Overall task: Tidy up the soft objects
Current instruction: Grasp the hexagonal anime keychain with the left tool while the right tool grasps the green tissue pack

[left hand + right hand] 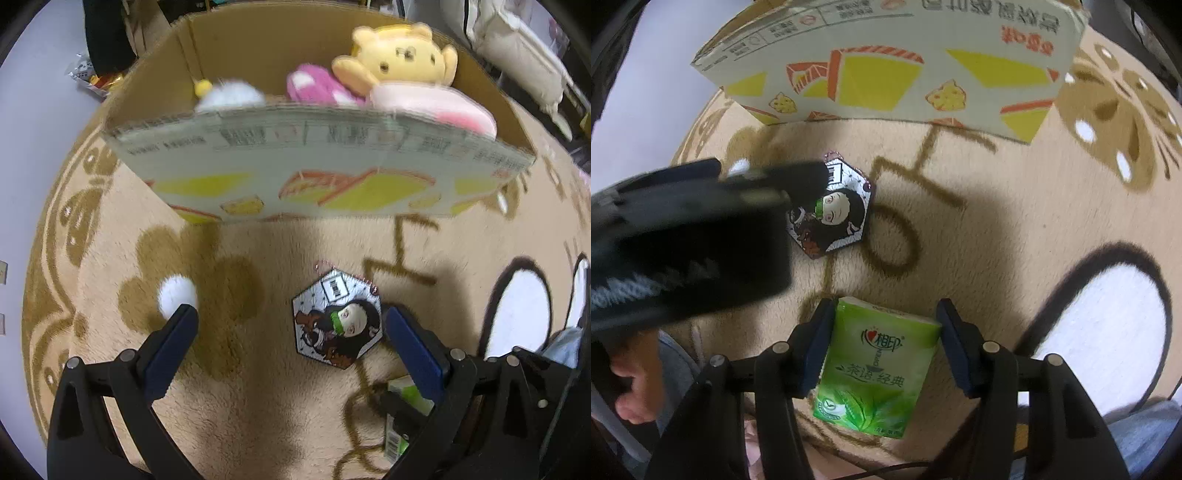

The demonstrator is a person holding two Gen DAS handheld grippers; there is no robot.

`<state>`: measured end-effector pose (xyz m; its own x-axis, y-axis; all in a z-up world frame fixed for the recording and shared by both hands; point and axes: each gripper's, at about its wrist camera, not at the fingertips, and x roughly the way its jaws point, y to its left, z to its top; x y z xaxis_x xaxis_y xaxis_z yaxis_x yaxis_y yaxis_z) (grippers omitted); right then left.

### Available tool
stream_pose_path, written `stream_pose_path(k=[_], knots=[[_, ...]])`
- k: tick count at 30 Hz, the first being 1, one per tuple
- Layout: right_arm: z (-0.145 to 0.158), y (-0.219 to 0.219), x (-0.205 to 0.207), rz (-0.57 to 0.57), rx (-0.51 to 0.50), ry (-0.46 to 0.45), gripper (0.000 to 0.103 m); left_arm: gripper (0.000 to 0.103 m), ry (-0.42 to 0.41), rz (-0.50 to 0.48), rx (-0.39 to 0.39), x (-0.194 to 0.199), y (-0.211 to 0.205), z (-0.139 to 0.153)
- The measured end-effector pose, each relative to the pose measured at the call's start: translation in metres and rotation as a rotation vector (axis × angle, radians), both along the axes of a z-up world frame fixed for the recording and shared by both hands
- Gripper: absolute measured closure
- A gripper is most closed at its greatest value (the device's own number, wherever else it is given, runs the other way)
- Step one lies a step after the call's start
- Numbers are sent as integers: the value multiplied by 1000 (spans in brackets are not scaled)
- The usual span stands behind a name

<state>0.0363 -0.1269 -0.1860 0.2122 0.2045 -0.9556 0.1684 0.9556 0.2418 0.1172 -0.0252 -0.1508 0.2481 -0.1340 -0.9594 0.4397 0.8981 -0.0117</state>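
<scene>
Plush toys sit inside the cardboard box [258, 48] at the far edge of the beige rug [277, 406]: a yellow bear [402, 55], a pink plush [314, 86] beside it, a pale pink cushion [436, 107] leaning over the box's near wall, and a white fluffy toy [231, 96] with a small yellow ball [203, 88] on it. The box's printed front flap [886, 74] shows yellow and orange shapes.

On the rug just in front of the box lies a hexagonal character badge [338, 319], flat, picture side up. The left claw [291, 325] hangs above the rug with its 2 blue-padded fingers [171, 350] spread wide apart and nothing between them; the badge lies just inside its right finger, and whether they touch I cannot tell. A white spot of the rug's pattern [176, 295] shows at the left fingertip.

The right claw [886, 328] has its jaws on either side of a green tissue pack [875, 369]. The left pad [816, 354] is touching the pack's edge, while the right pad [955, 350] is just beside the pack's top corner, so a firm clamp cannot be confirmed. In the right wrist view the blurred black body of the left claw crosses over the badge's upper left part. The pack sits nearer the person than the badge, well apart from the box.
</scene>
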Motion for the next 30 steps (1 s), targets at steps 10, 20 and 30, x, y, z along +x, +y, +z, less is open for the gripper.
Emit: stream_pose_path(k=[10, 20, 30], knots=[[-5, -8, 2, -19, 20, 11, 43, 2, 86, -2, -30, 1, -6, -24], [-2, -17, 3, -41, 9, -8, 44, 2, 73, -16, 20, 2, -17, -41], [2, -23, 4, -59, -43, -27, 44, 2, 48, -37, 92, -9, -43, -54]])
